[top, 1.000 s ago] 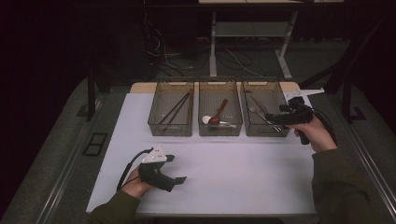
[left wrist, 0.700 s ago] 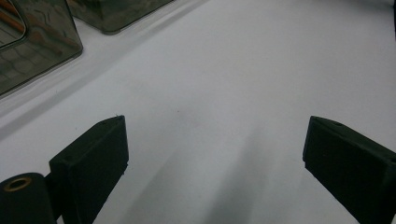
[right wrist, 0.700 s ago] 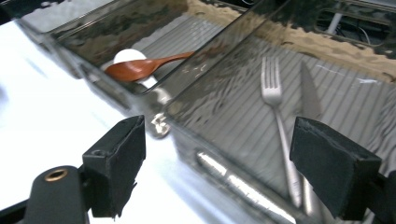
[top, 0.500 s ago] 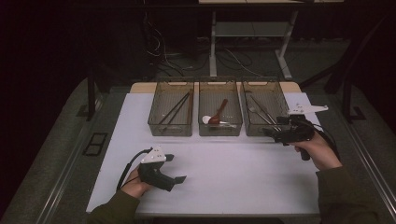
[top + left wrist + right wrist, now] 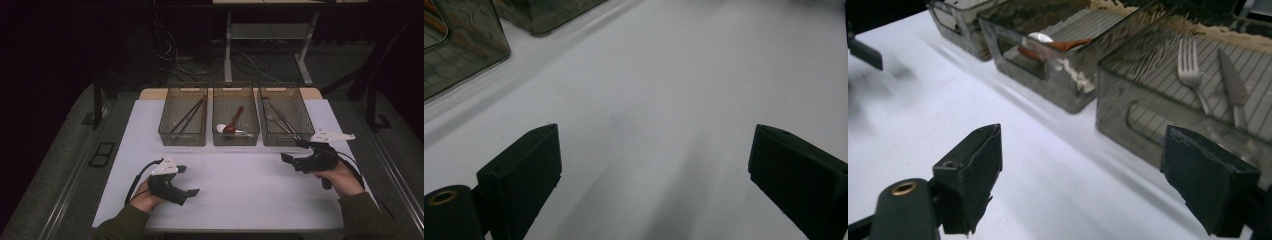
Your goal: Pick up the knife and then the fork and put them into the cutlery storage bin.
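Three smoked plastic bins stand in a row at the back of the white mat [image 5: 240,190]. The left bin [image 5: 183,135] holds dark chopsticks. A white spoon [image 5: 1040,37] and a red-brown spoon [image 5: 234,120] lie in the middle bin [image 5: 235,137]. A fork [image 5: 1190,70] and a knife [image 5: 1230,82] lie in the right bin [image 5: 282,137]. My left gripper [image 5: 187,180] rests low on the mat at the front left, open and empty [image 5: 654,137]. My right gripper [image 5: 294,151] hovers just in front of the right bin, open, with only mat between its jaws [image 5: 1083,135].
The mat lies on a dark table [image 5: 65,165] with raised side rails. Cables and a desk frame [image 5: 227,45] sit on the floor behind it. The right bin's front wall [image 5: 1128,115] is close ahead of my right jaws. A cable trails from each gripper.
My right gripper has come down and back toward the person, from over the right bin to the mat in front of it. The left gripper has stayed put.
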The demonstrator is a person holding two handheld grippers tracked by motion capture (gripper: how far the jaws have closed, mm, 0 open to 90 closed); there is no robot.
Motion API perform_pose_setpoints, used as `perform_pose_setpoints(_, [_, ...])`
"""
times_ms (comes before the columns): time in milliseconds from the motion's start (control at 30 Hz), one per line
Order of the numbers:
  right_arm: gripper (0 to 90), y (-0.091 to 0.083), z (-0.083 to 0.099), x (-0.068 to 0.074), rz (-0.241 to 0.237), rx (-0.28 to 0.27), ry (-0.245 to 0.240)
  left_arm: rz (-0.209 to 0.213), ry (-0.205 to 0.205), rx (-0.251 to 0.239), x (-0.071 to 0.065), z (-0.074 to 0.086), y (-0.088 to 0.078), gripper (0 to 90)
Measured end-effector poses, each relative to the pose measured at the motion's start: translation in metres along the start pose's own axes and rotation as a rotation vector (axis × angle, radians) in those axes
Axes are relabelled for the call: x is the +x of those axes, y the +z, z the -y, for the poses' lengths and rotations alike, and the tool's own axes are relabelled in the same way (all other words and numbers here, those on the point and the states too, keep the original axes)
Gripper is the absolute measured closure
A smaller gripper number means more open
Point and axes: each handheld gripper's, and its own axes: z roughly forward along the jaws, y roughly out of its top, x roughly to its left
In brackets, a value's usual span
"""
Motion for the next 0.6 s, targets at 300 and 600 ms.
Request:
perform_pose_setpoints(300, [16.7, -0.003, 0.025, 0.01, -0.01, -0.009, -0.011, 0.0, 0.002, 0.0, -0.001, 0.0, 0.0, 5.8])
perform_pose_setpoints(600, [16.7, -0.002, 0.051, 0.021, -0.033, 0.019, 0.0, 0.0, 0.011, 0.006, -0.001, 0.0, -0.001, 5.8])
